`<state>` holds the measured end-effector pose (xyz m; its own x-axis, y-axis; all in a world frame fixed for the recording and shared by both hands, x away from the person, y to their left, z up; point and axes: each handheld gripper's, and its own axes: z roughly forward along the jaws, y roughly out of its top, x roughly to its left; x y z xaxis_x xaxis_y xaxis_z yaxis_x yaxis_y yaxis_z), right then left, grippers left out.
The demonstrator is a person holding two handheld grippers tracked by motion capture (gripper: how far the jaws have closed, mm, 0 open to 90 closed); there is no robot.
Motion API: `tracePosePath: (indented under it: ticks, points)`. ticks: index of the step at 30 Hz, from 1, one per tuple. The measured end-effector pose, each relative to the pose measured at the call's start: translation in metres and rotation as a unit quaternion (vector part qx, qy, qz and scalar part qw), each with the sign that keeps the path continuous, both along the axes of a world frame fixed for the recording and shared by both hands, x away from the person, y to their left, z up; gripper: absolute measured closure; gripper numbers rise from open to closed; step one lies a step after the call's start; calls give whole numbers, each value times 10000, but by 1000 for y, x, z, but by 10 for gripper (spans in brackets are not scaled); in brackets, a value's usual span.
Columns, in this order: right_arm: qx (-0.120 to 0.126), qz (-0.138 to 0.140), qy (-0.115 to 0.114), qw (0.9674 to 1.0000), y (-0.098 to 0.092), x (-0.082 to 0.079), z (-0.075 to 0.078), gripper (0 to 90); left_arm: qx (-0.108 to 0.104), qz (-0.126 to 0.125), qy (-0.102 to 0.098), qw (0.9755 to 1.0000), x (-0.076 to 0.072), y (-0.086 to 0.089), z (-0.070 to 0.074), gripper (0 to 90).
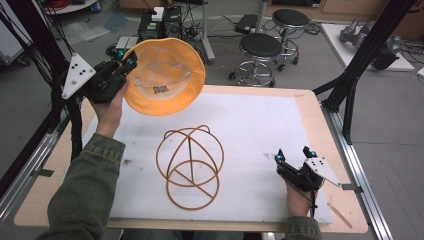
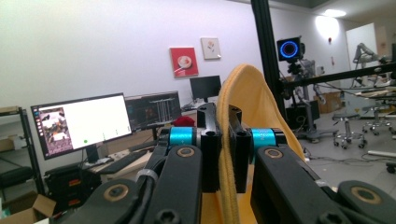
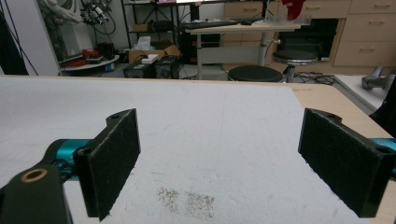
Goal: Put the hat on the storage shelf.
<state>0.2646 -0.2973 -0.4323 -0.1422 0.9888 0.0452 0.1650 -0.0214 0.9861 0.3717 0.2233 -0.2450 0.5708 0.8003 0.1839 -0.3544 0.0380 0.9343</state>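
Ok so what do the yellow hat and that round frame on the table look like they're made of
The yellow hat looks like soft matte cloth, probably cotton: its brim folds flat between the left gripper's shut jaws, with a paler lining inside. The round frame looks like thin stiff rod bent into hoops, tan and smooth; rattan, wood or coated wire, I can't tell which. It stands on a white, slightly grainy mat, maybe foam.

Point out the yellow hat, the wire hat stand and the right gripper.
yellow hat (image 1: 165, 75): high view, inside of the crown.
wire hat stand (image 1: 192, 202): high view, lower ring's near rim.
right gripper (image 1: 293, 153): high view, midway between its open fingers.
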Motion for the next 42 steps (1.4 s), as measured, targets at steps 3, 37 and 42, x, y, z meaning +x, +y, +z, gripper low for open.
tracePosePath:
  ticks: [3, 37, 42]
  points:
    - [-7, 7, 8, 10000, 0, 0, 0, 116, 34, -58, -13, 10000, -6, -2, -1, 865]
    - [70, 30, -11, 10000, 0, -2, 1, 116, 467, -1417, -510, 9875, -99, -37, 6, 864]
    - [77, 26, -38, 10000, 0, -2, 1, 116, 592, -1702, -631, 9816, -112, -48, 5, 863]
